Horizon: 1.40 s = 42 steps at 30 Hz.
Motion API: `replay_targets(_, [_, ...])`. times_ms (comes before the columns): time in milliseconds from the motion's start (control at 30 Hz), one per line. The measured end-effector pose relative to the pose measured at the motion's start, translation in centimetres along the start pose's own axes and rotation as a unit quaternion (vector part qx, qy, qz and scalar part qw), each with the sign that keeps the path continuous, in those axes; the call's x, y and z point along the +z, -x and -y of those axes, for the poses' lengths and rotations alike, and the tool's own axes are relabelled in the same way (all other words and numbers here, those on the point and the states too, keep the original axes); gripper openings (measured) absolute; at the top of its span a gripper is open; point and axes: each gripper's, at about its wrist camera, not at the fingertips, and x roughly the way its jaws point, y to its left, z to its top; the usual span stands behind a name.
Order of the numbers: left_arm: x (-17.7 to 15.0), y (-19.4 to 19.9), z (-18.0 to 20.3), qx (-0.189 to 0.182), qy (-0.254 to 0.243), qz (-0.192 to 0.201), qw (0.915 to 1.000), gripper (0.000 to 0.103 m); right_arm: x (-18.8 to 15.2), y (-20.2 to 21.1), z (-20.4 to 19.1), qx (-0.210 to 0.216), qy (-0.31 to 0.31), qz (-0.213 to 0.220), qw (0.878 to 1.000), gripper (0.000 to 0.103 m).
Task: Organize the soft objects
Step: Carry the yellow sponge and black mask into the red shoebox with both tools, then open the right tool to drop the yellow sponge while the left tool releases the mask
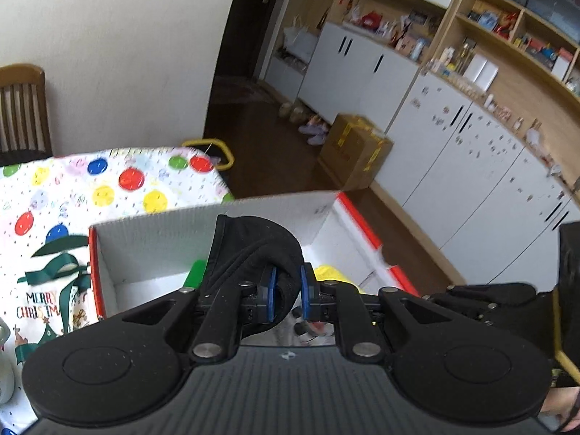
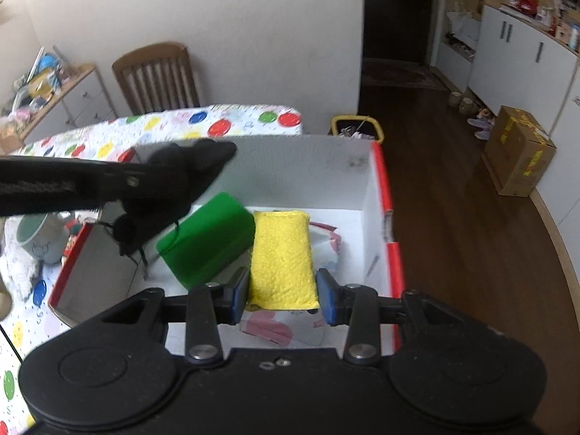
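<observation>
Right wrist: box (image 2: pixel 366 195) holds sponges (image 2: pixel 282 257).

A plain white wall (image 2: pixel 224 36) backs a slatted wooden chair (image 2: pixel 159 76), with dark wood floor (image 2: pixel 453 224) and white cabinets (image 1: pixel 453 152) beyond.

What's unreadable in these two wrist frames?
- Left wrist view: the box floor and the green block are mostly hidden by the black fabric item clamped in the left hand-held gripper.
- Right wrist view: the pink patterned item is covered by the yellow sponge in the right hand-held gripper.
- Shelf contents: too small and blurred.
</observation>
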Motion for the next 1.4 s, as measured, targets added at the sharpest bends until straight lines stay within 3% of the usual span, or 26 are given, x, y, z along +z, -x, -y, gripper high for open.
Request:
replay_targets(233, [-1.4,-2.5,-1.1,0.017,0.004,-0.039,0.9991,0.013,-0.3,-2.5,-0.8,-0.002,0.03,-0.025,0.999,0.038])
replay_targets(667, [-3.3,-4.8,-0.9,0.009,0.002,-0.092,0.9957,0.014,-0.8,-4.0,-0.8,0.007,0.056,-0.046,0.997,0.039])
replay_targets(1100, [-4.4,-5.0,-0.3,0.031,-0.009,-0.105,0.994,0.018,-1.3,-4.3,-0.3,0.007,0.063,-0.056,0.996,0.04])
replay_targets(1300, [-4.5,-4.6,-0.2,0.037,0.001,-0.105,0.9938,0.02,-1.3,-3.6,-0.2,0.009,0.074,-0.045,0.996,0.047])
replay_targets(1400, [-4.5,-4.3,-0.2,0.04,0.001,-0.103,0.9939,0.022,-1.4,-3.2,-0.3,0.01,0.081,-0.037,0.996,0.056])
